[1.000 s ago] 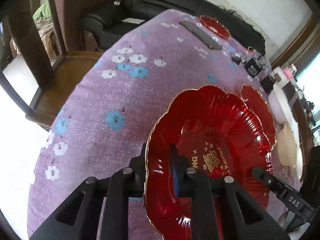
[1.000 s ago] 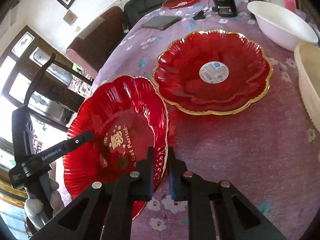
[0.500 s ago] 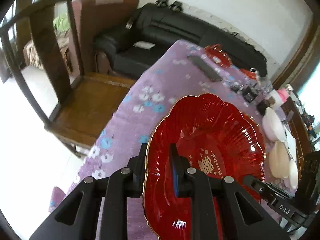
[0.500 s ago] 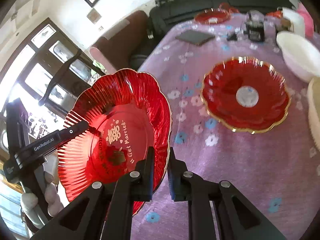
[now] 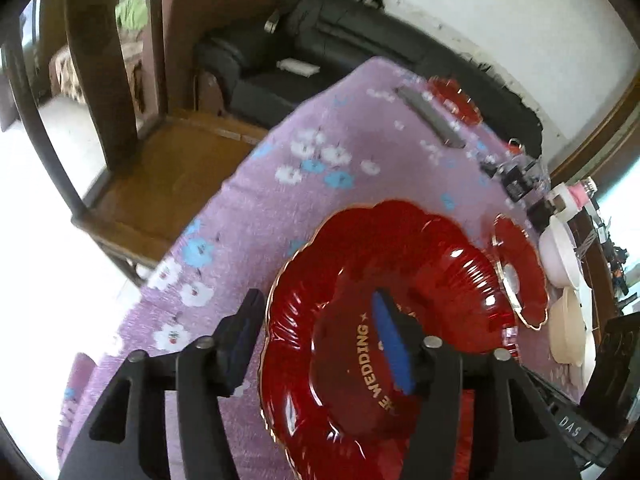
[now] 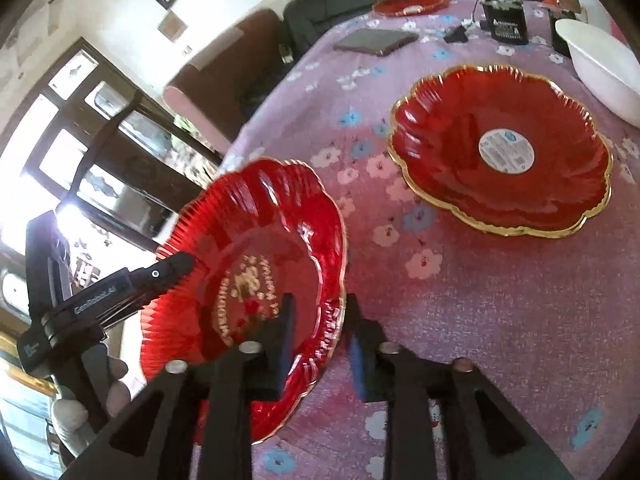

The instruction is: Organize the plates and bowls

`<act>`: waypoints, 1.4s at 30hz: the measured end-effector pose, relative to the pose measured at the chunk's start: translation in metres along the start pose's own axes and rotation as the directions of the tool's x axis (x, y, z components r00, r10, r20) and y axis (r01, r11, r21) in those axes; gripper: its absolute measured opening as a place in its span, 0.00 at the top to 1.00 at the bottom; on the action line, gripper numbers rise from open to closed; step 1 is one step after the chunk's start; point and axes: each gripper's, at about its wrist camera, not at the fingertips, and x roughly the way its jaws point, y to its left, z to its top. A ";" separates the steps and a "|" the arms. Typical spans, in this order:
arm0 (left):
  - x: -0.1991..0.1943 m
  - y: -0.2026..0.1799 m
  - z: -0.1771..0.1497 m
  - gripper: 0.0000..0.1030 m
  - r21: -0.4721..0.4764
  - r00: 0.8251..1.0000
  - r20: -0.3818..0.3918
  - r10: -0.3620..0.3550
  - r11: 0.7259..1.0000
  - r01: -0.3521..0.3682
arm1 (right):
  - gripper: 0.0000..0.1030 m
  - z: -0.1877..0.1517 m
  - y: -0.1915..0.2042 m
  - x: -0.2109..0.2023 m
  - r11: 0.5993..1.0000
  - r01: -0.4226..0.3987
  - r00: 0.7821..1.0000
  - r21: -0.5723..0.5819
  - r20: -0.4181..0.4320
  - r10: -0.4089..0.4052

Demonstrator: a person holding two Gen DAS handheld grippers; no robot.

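Note:
A red scalloped wedding plate (image 5: 400, 320) with gold rim and gold lettering sits between both grippers; it also shows in the right wrist view (image 6: 256, 264). My left gripper (image 5: 316, 328) is open, jaws wide apart around the plate's left rim. My right gripper (image 6: 320, 332) is open too, jaws standing either side of the plate's right rim. A second red gold-rimmed plate (image 6: 504, 148) with a round white sticker lies flat on the purple flowered tablecloth (image 6: 460, 320) to the right; it shows in the left wrist view (image 5: 520, 272).
A white bowl (image 6: 604, 64) and a cream bowl (image 5: 568, 328) stand right of the second plate. A phone (image 6: 376, 40), a small red dish (image 6: 412, 2) and a black device (image 6: 504, 20) lie at the far end. A wooden chair (image 5: 160, 168) stands by the table's left edge.
Both grippers have opened their jaws off the wedding plate's rim. The plate has come down from its raised position toward the tablecloth.

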 end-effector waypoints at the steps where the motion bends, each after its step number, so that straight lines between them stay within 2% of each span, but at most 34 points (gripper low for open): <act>1: -0.006 -0.002 0.000 0.40 0.007 1.000 0.018 0.000 1.000 0.000 | 0.71 0.001 0.001 -0.004 1.000 0.000 1.000 -0.005 0.013 0.000; 3: -0.022 -0.006 -0.003 0.36 0.012 0.999 0.053 0.007 1.000 -0.008 | 0.71 0.003 0.001 -0.012 1.000 -0.007 1.000 -0.015 0.025 0.007; 7: -0.058 -0.018 -0.011 0.35 0.038 0.990 0.137 0.032 0.999 -0.037 | 0.71 0.003 0.003 -0.053 0.998 0.023 0.995 -0.059 0.102 -0.017; 8: -0.074 -0.025 -0.015 0.30 0.057 0.983 0.179 0.047 0.997 -0.058 | 0.71 0.002 0.005 -0.068 0.995 0.056 0.990 -0.079 0.137 -0.045; 9: -0.084 -0.030 -0.016 0.18 0.066 0.977 0.205 0.059 0.995 -0.074 | 0.71 0.000 0.006 -0.082 0.991 0.093 0.982 -0.097 0.175 -0.075; 10: -0.099 -0.039 -0.019 0.10 0.079 0.969 0.238 0.072 0.992 -0.093 | 0.71 -0.002 0.008 -0.102 0.981 0.149 0.966 -0.125 0.232 -0.118; 11: -0.106 -0.045 -0.020 0.01 0.088 0.967 0.247 0.060 0.993 -0.084 | 0.71 -0.002 0.010 -0.116 0.971 0.195 0.951 -0.142 0.268 -0.152; 12: -0.116 -0.053 -0.023 0.01 0.114 0.970 0.244 -0.012 0.993 -0.016 | 0.71 -0.002 0.009 -0.133 0.957 0.247 0.932 -0.156 0.307 -0.190; 14: -0.134 -0.070 -0.029 0.01 0.150 0.966 0.187 -0.179 0.977 0.152 | 0.70 0.001 0.001 -0.159 0.949 0.266 0.914 -0.169 0.356 -0.192; 16: -0.148 -0.087 -0.034 0.01 0.193 0.955 0.155 -0.252 0.956 0.221 | 0.70 0.004 -0.013 -0.189 0.948 0.263 0.895 -0.181 0.413 -0.170; 18: -0.167 -0.108 -0.040 0.01 0.243 0.947 0.191 -0.258 0.947 0.208 | 0.70 0.006 -0.030 -0.214 0.953 0.267 0.887 -0.142 0.424 -0.185; 20: -0.184 -0.124 -0.042 0.01 0.294 0.930 0.273 -0.246 0.942 0.163 | 0.70 0.010 -0.043 -0.228 0.958 0.265 0.897 -0.105 0.392 -0.205; 22: -0.190 -0.137 -0.038 0.01 0.322 0.929 0.292 -0.226 0.938 0.127 | 0.70 0.010 -0.050 -0.237 0.962 0.253 0.904 -0.098 0.379 -0.199; 24: -0.186 -0.151 -0.028 0.01 0.330 0.948 0.251 -0.198 0.938 0.108 | 0.70 0.011 -0.056 -0.234 0.971 0.221 0.919 -0.088 0.351 -0.177; 26: -0.173 -0.159 -0.018 0.01 0.306 0.967 0.190 -0.171 0.946 0.108 | 0.70 0.014 -0.068 -0.223 0.989 0.138 0.945 -0.051 0.304 -0.116; 28: -0.156 -0.165 -0.008 0.01 0.286 0.976 0.136 -0.170 0.950 0.126 | 0.70 0.018 -0.082 -0.205 0.999 0.046 0.962 -0.002 0.268 -0.044; 30: -0.135 -0.173 0.004 0.01 0.282 0.983 0.097 -0.155 0.952 0.122 | 0.64 0.025 -0.093 -0.187 0.999 -0.022 0.970 0.044 0.244 0.011; 32: -0.117 -0.178 0.012 0.01 0.288 0.988 0.081 -0.131 0.952 0.103 | 0.53 0.032 -0.102 -0.161 0.993 -0.056 0.976 0.099 0.215 0.034; 34: -0.093 -0.184 0.024 0.01 0.299 0.991 0.066 -0.113 0.950 0.088 | 0.53 0.039 -0.104 -0.141 0.987 -0.116 0.976 0.111 0.196 0.092; 38: -0.045 -0.189 0.045 0.01 0.269 0.997 0.019 -0.080 0.960 0.072 | 0.53 0.052 -0.100 -0.102 0.989 -0.057 0.990 0.136 0.137 0.038; 39: -0.030 -0.189 0.050 0.01 0.251 0.997 -0.004 -0.081 0.965 0.080 | 0.53 0.053 -0.100 -0.093 0.987 -0.027 0.992 0.157 0.125 0.007; 42: 0.007 -0.191 0.059 0.01 0.233 0.996 -0.052 -0.067 0.969 0.077 | 0.54 0.047 -0.106 -0.080 0.976 -0.009 0.993 0.218 0.120 -0.017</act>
